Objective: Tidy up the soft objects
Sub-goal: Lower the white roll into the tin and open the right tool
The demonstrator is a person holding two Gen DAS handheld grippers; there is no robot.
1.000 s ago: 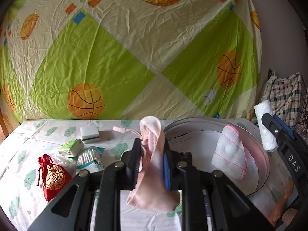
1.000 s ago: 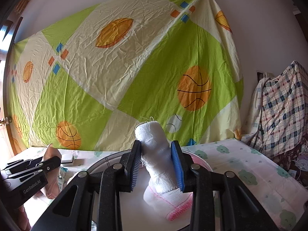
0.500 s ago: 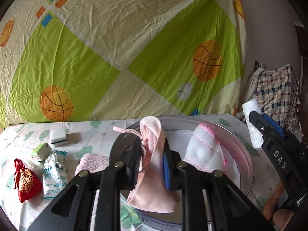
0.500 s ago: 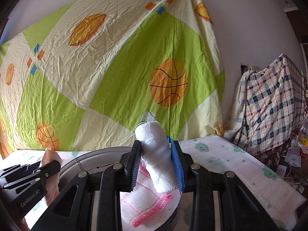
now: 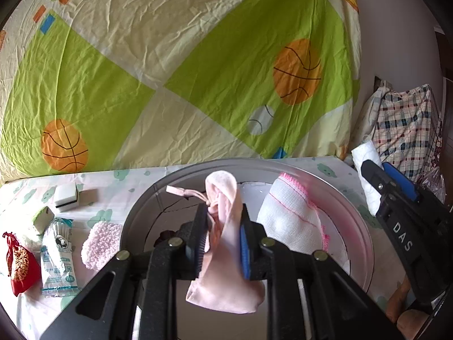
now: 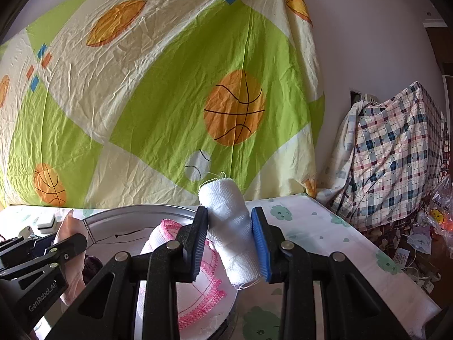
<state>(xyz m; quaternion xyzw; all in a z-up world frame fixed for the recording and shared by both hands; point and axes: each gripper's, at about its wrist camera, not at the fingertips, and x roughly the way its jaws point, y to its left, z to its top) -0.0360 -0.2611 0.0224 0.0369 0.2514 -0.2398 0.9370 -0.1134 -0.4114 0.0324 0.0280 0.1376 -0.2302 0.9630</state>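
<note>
My left gripper [image 5: 222, 236] is shut on a pale pink drawstring pouch [image 5: 226, 255], which hangs above the round metal basin [image 5: 147, 198]. In the basin lies a white cloth with pink stitching [image 5: 291, 221]. My right gripper [image 6: 230, 240] is shut on a roll of white gauze [image 6: 230, 226], held above the basin's right rim [image 6: 158, 208]. The white cloth [image 6: 198, 291] shows below it. That right gripper [image 5: 396, 198] with the roll [image 5: 368, 167] appears at the right of the left wrist view. The left gripper with the pouch [image 6: 70, 243] appears at the lower left of the right wrist view.
Left of the basin on the printed tablecloth [image 5: 113, 195] lie a fluffy pink cloth [image 5: 100, 243], a packet of cotton swabs [image 5: 58, 257], a red embroidered pouch [image 5: 21, 263], a green-white packet [image 5: 42, 216] and a white block [image 5: 66, 195]. A plaid-covered heap [image 6: 396, 155] stands right of the table.
Both grippers have moved to the right with their loads. The pink pouch now hangs over the basin's middle, and the gauze roll has shifted from above the basin's inside to its right rim.
</note>
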